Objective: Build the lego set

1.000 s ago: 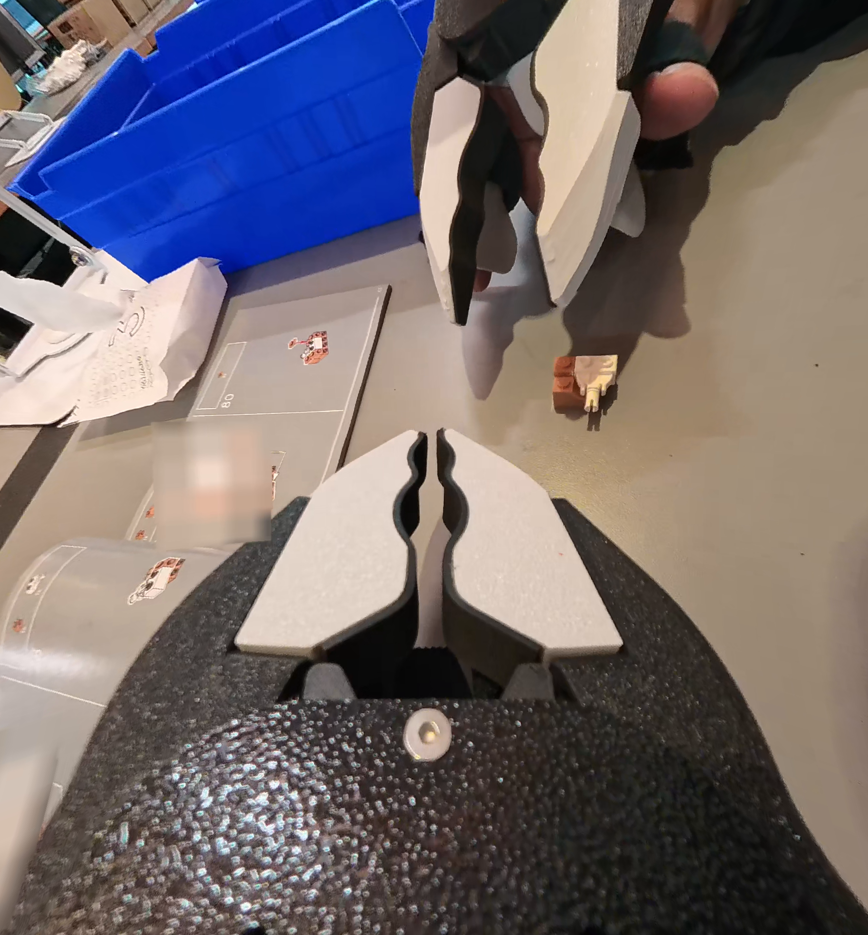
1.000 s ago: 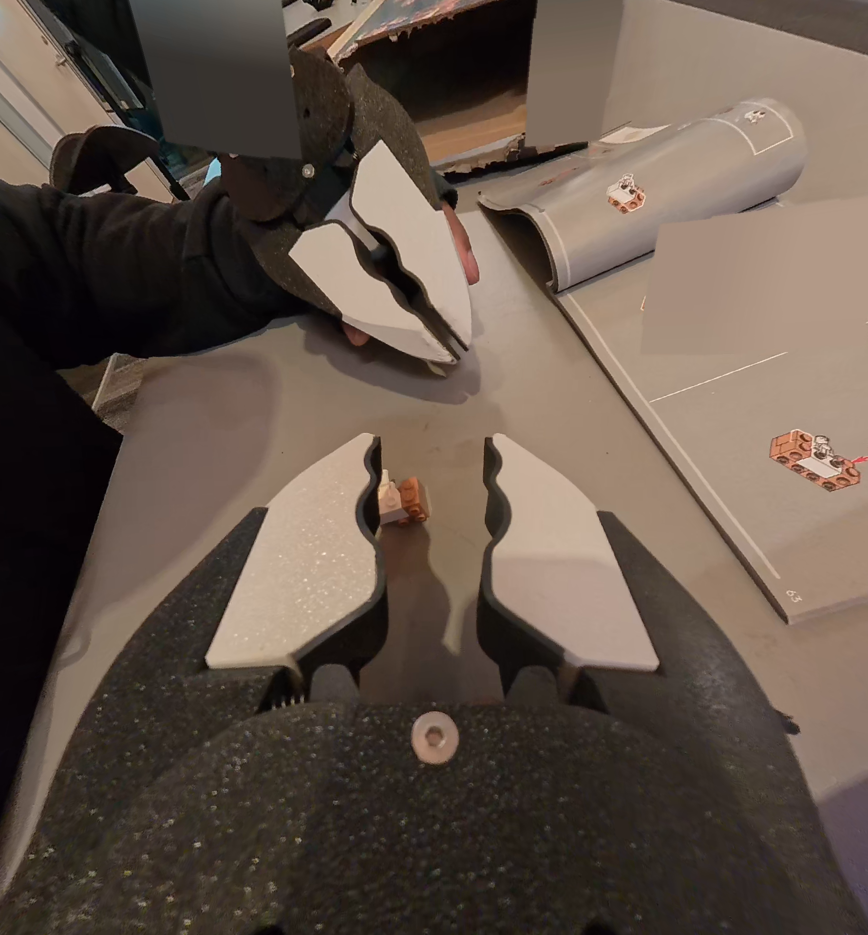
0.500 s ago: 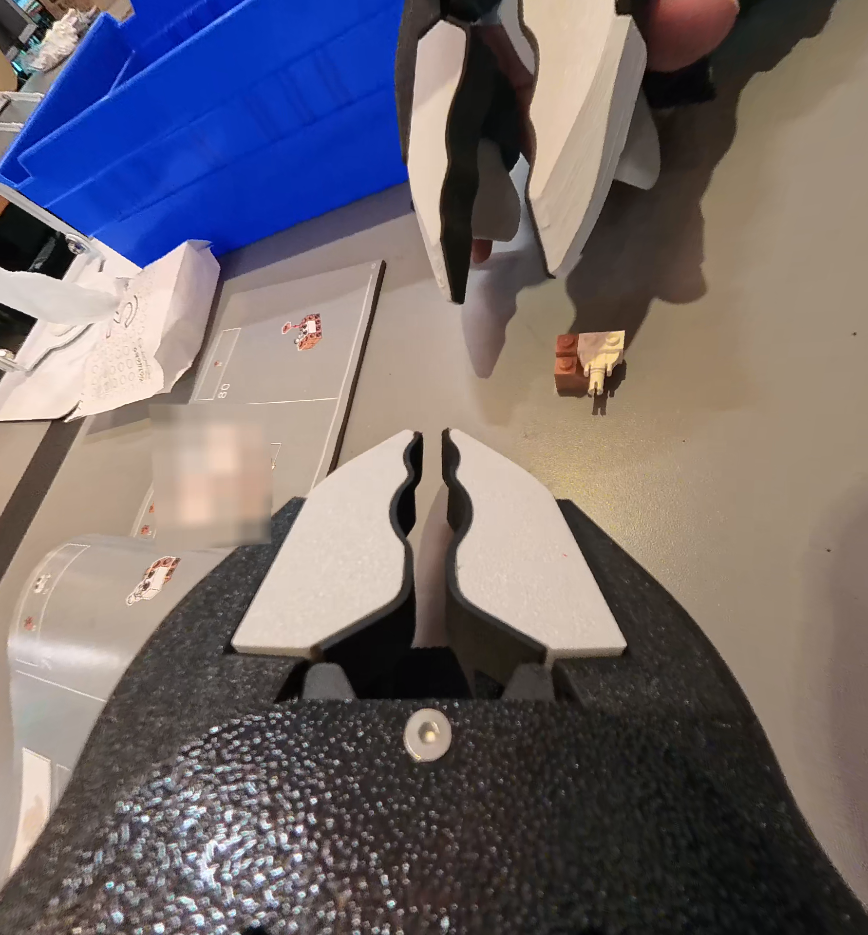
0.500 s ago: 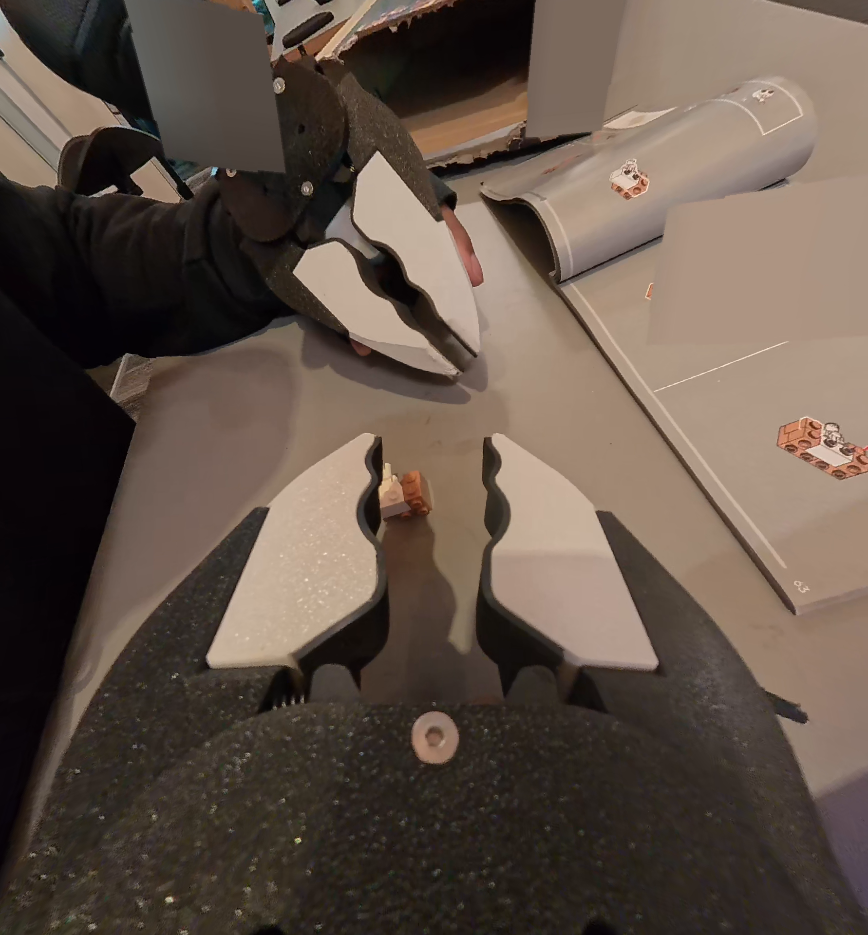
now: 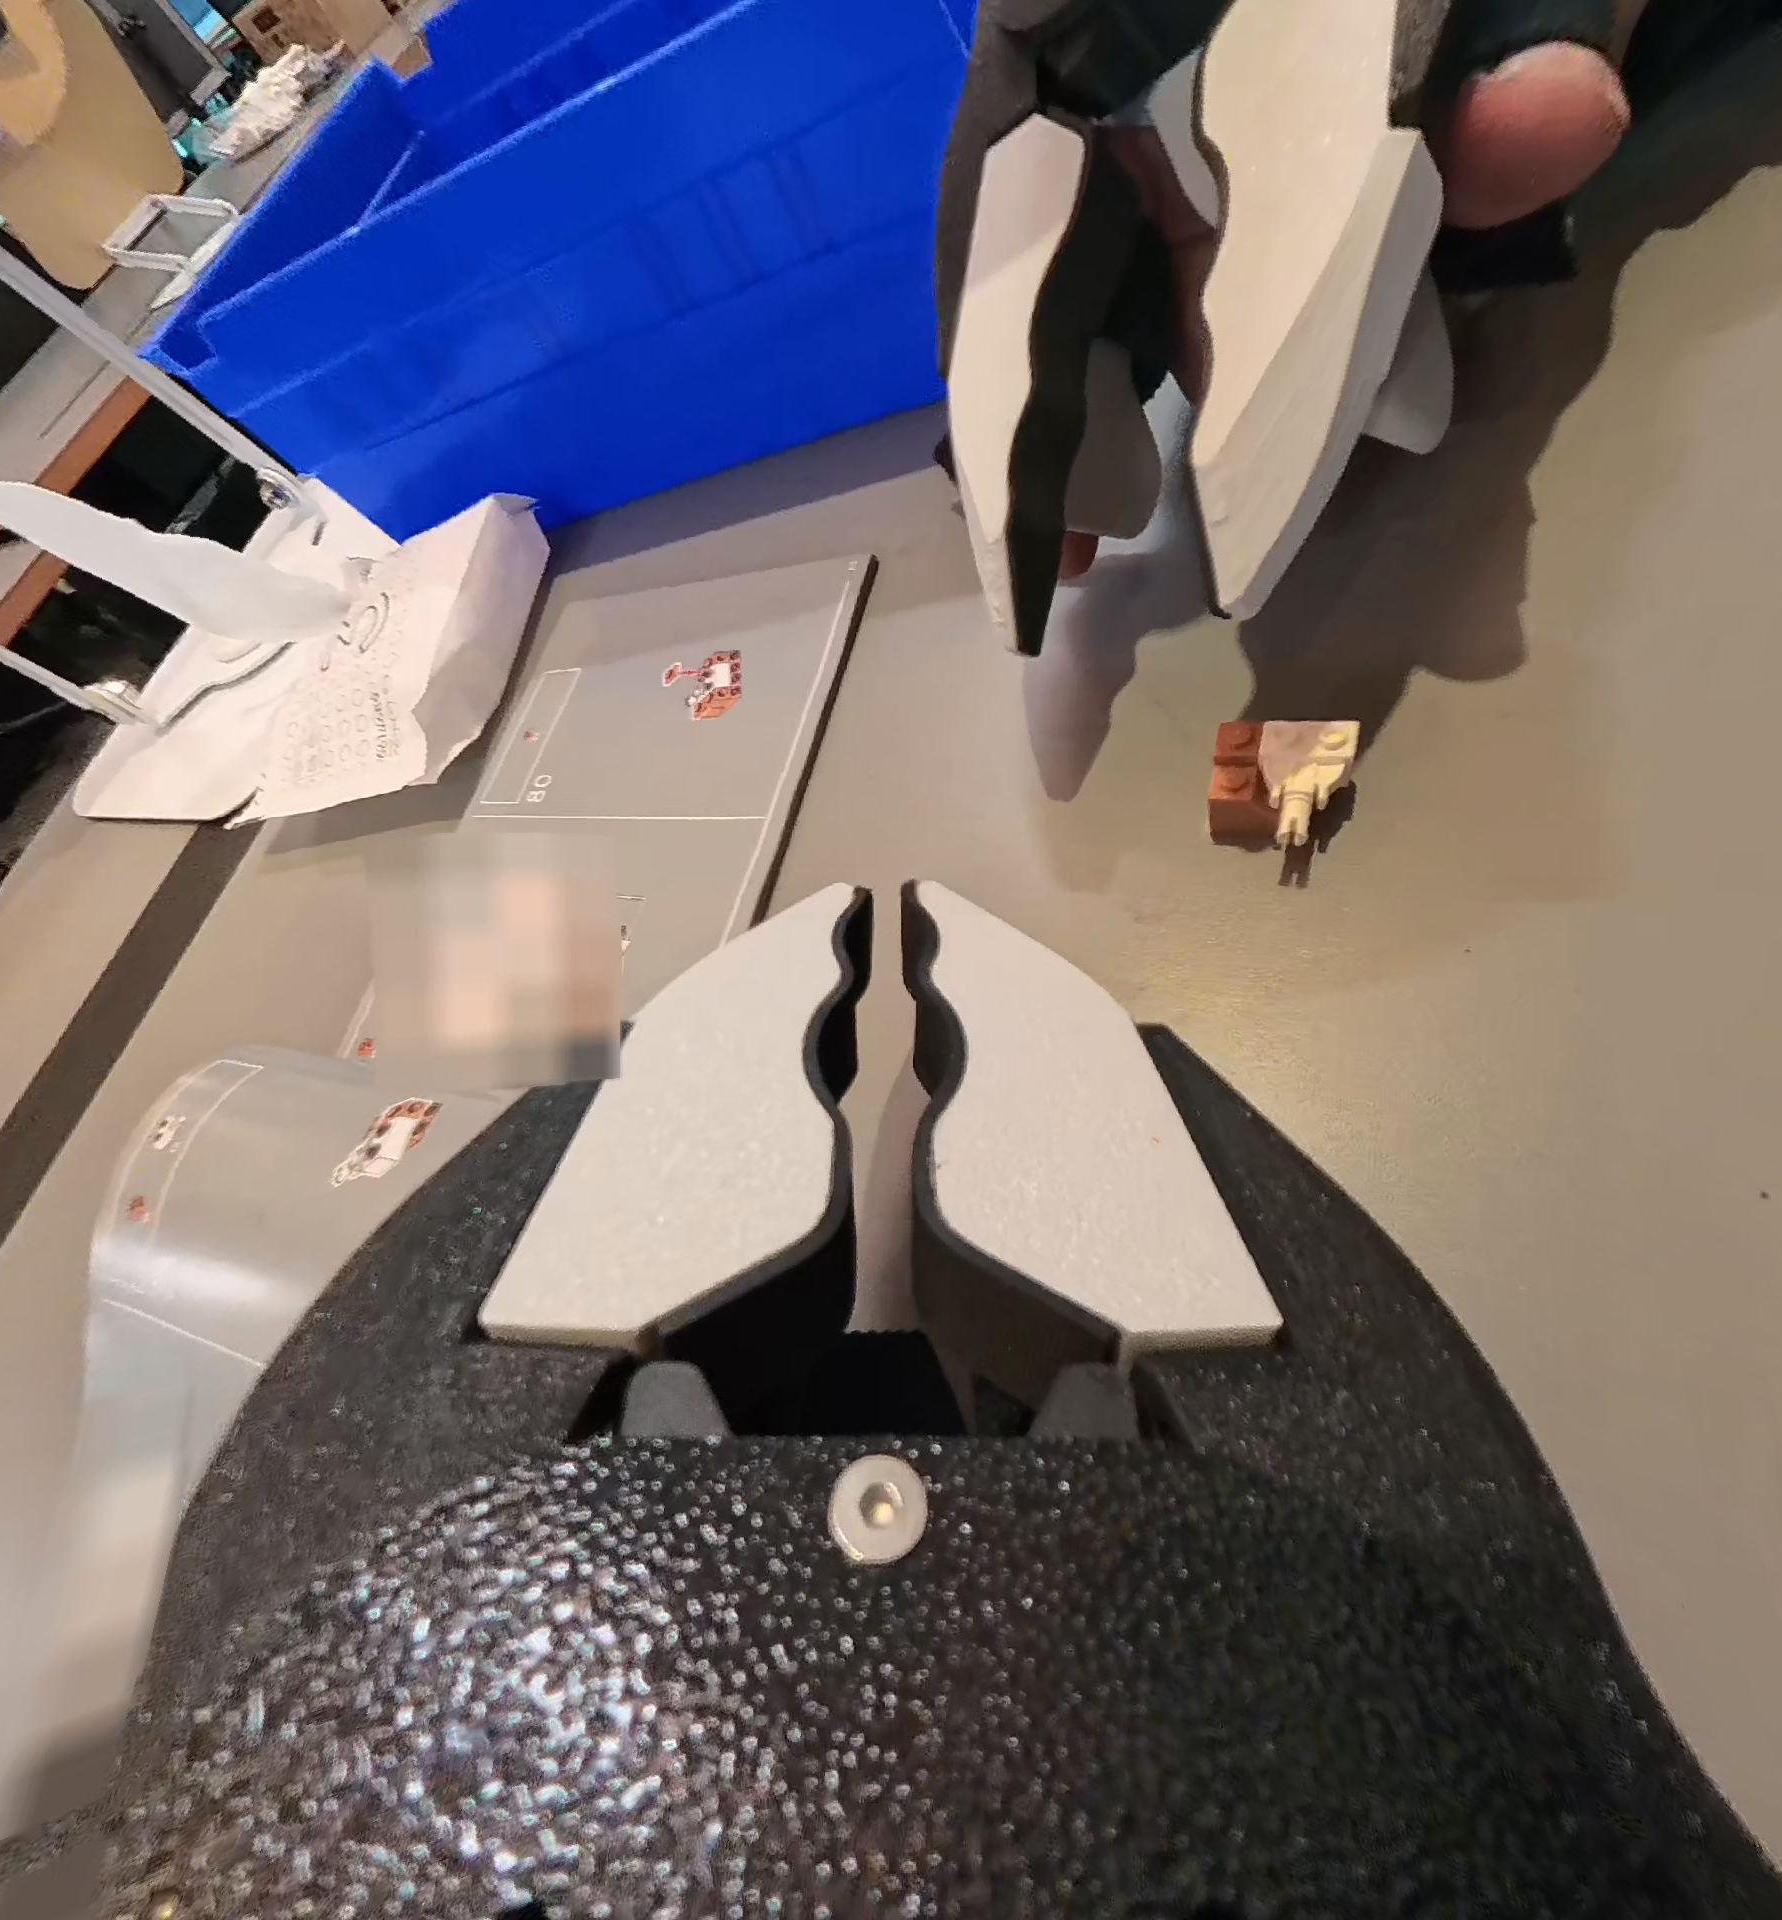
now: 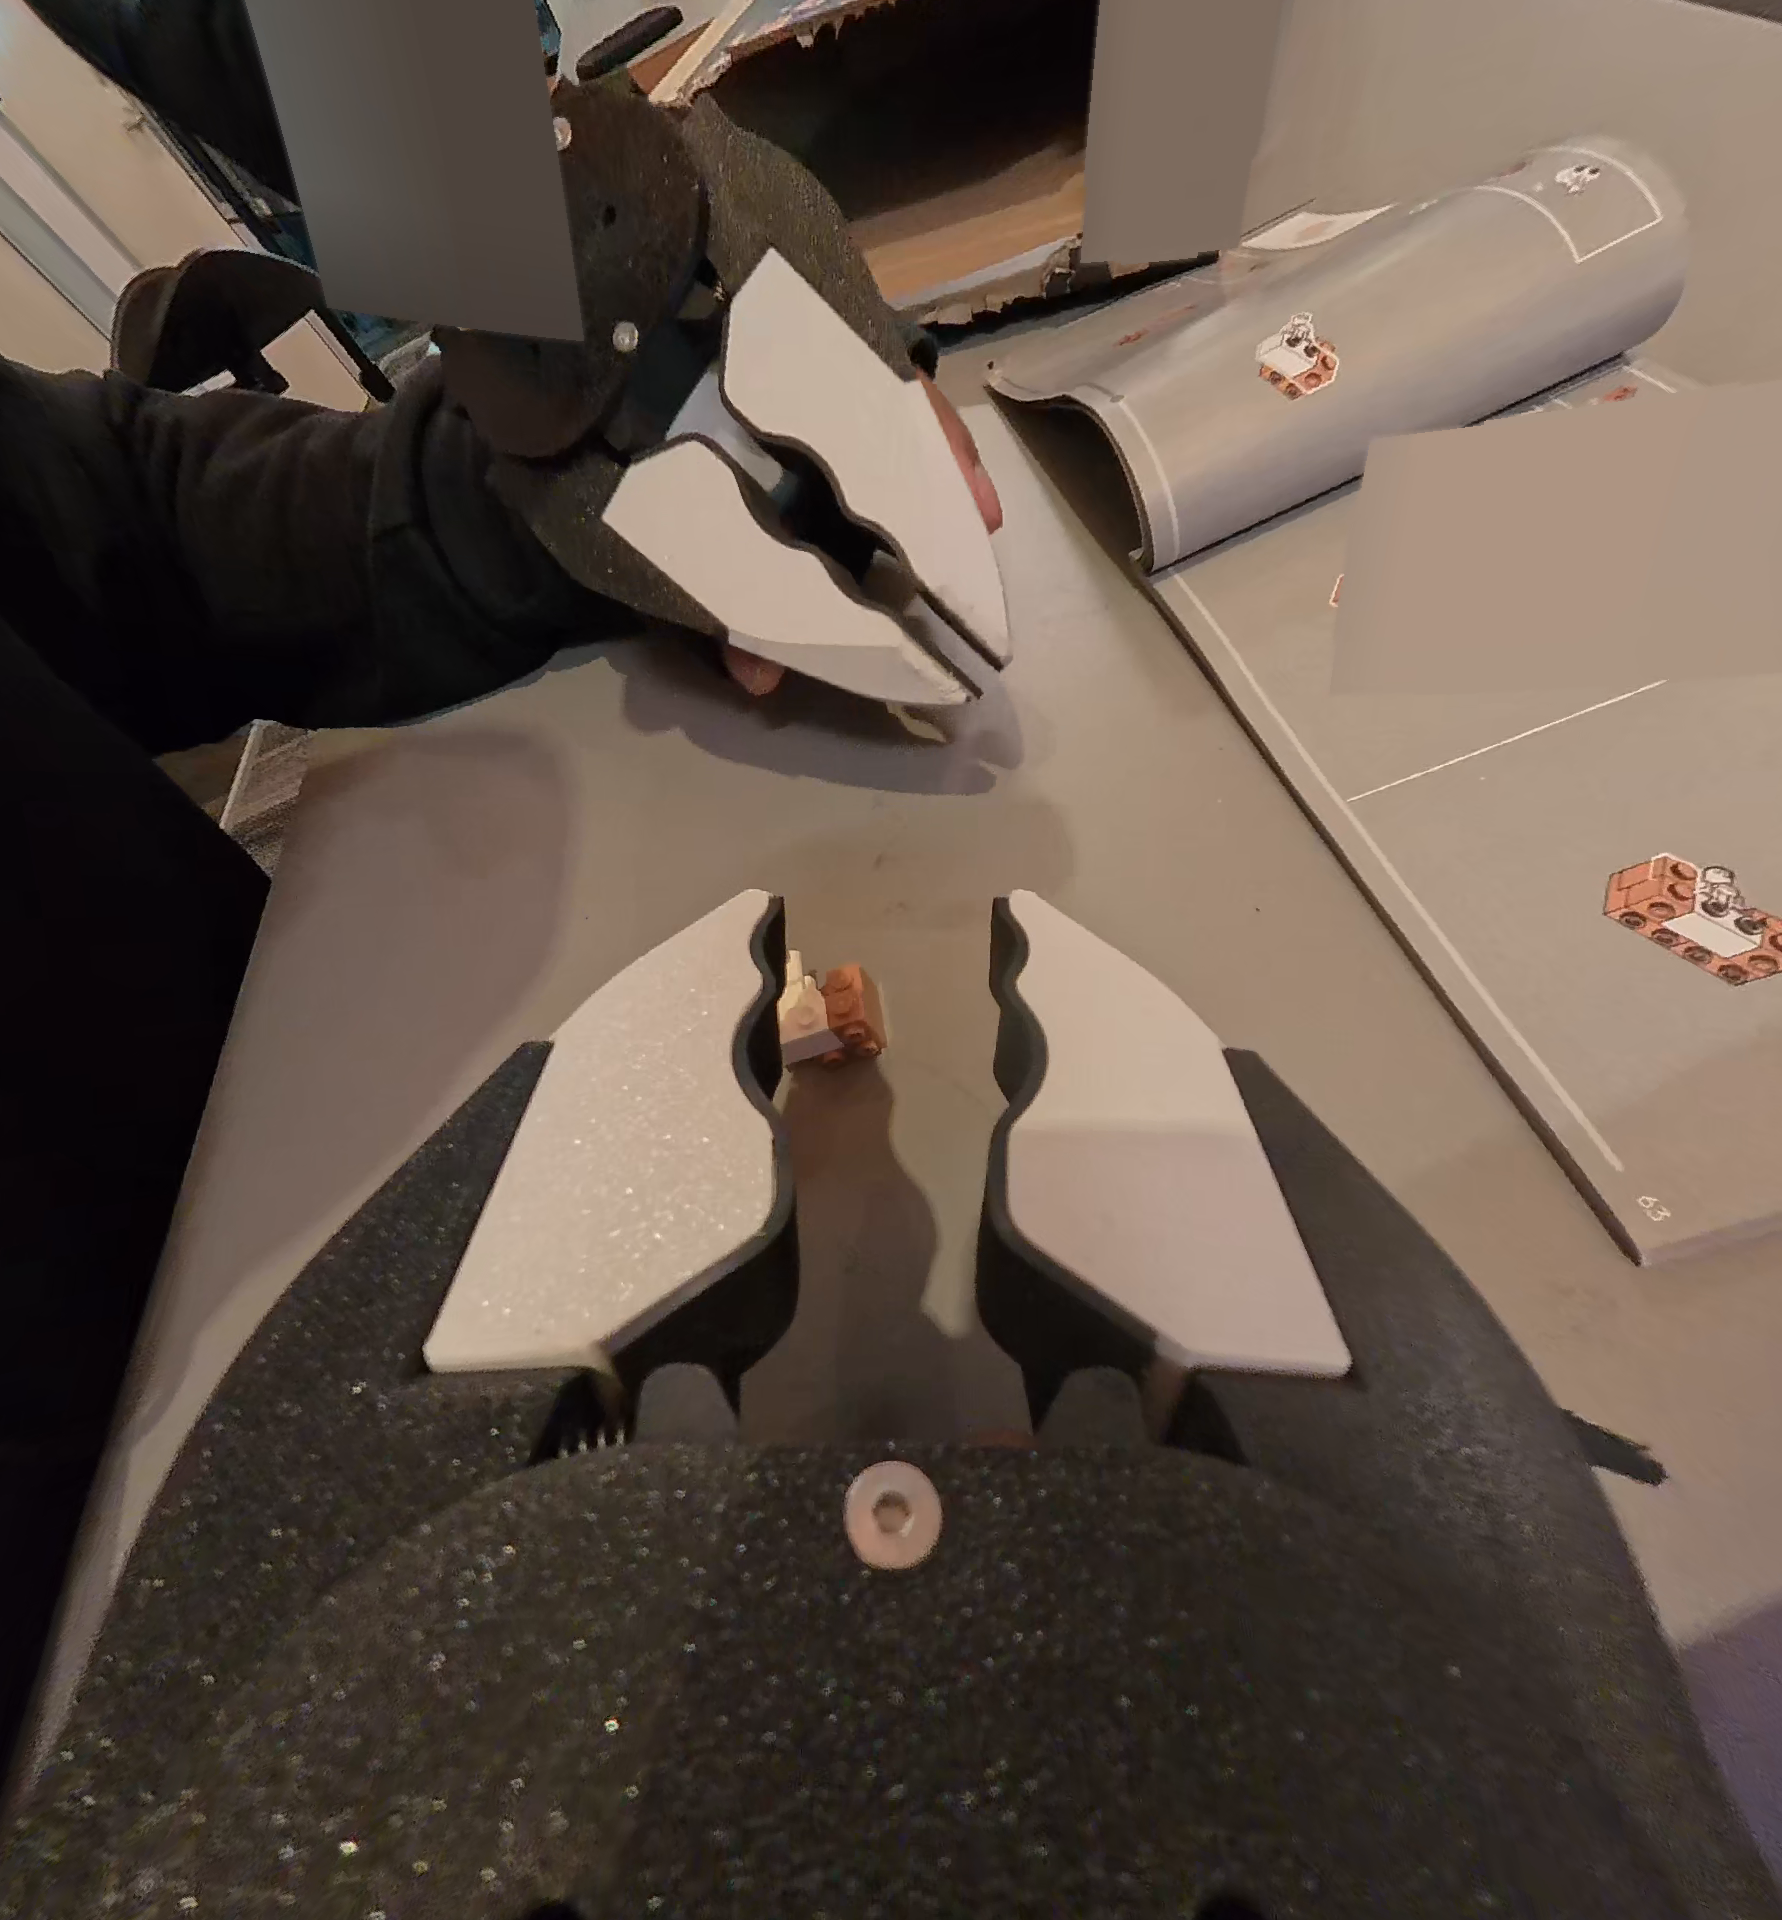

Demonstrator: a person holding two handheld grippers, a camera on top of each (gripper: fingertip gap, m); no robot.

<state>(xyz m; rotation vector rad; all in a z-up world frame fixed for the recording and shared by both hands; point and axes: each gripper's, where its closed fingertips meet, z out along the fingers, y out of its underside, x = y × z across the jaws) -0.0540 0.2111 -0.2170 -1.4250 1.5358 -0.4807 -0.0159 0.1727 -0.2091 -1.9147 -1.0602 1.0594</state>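
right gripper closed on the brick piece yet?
No. The right gripper stands open above the table; the small brown-and-white brick piece lies there between its fingers, unclamped.

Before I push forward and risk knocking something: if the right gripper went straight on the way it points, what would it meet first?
Probably the small brown and white brick assembly, lying on the table between the right gripper's open fingers, close to one fingertip. Beyond it lies the left gripper. Depth is uncertain.

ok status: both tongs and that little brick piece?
Left tongs nearly closed, empty. Right tongs open above the table, gripping nothing. Small brown-and-white brick piece lies between them. Nothing blocking.
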